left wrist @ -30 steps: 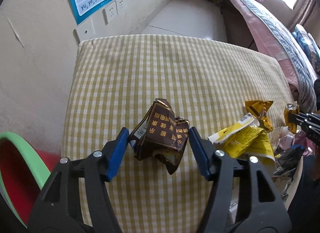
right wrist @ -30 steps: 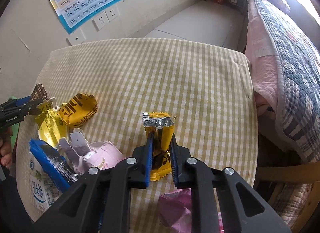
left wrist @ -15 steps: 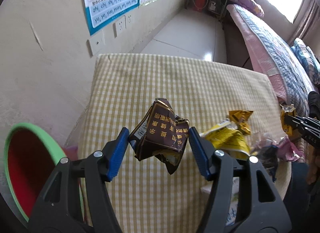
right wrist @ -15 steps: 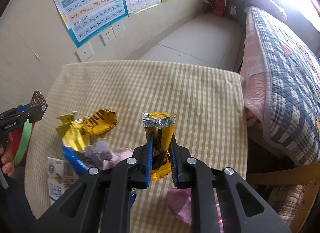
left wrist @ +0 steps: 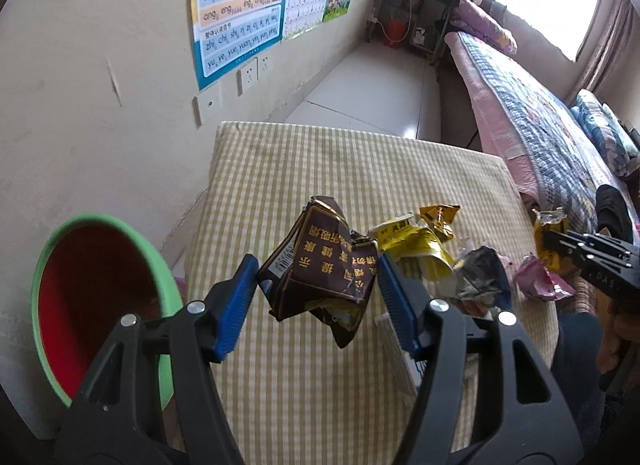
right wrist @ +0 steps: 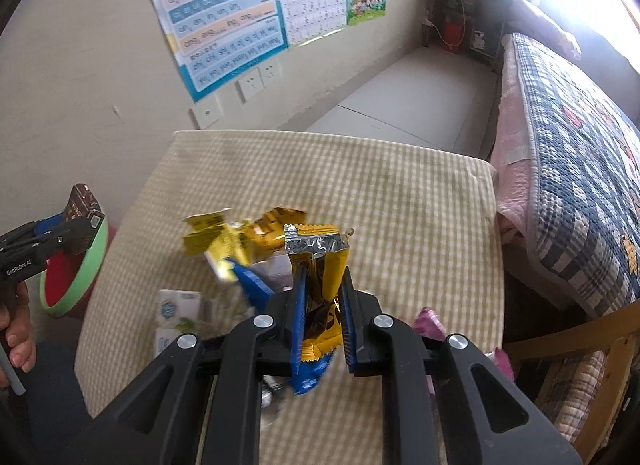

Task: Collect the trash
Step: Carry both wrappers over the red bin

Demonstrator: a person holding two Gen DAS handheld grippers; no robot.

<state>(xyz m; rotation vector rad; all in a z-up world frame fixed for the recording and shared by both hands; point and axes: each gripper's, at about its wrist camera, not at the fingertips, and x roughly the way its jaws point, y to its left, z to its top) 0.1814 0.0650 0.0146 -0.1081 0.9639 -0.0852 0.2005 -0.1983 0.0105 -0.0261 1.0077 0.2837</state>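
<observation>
Item, left gripper (left wrist: 316, 285): jaws about half spread, clamped from both sides on a crumpled brown wrapper (left wrist: 320, 269), held clear above the checked tablecloth (left wrist: 320, 385). Item, right gripper (right wrist: 322, 307): jaws nearly together, pinching a yellow wrapper (right wrist: 320, 265) with a torn silver top, likewise lifted off the cloth. Item, bin (left wrist: 92, 305): red inside, green rim, on the floor at the table's left edge, low beside the wall; judged the drop point for both pieces. Remaining on the cloth: yellow packets (left wrist: 416, 241), a dark foil scrap (left wrist: 484, 273), a pink wrapper (left wrist: 536, 285), a white carton (right wrist: 176, 309), clustered at the near side. Handling, brown wrapper: to be carried leftward until fully over the red interior, not merely the rim, then let go with jaws spread wide, since creased foil may cling to a pad. Handling, yellow wrapper: longer crossing over the pile; best kept high so the dangling tail does not drag loose pieces off the table.
</observation>
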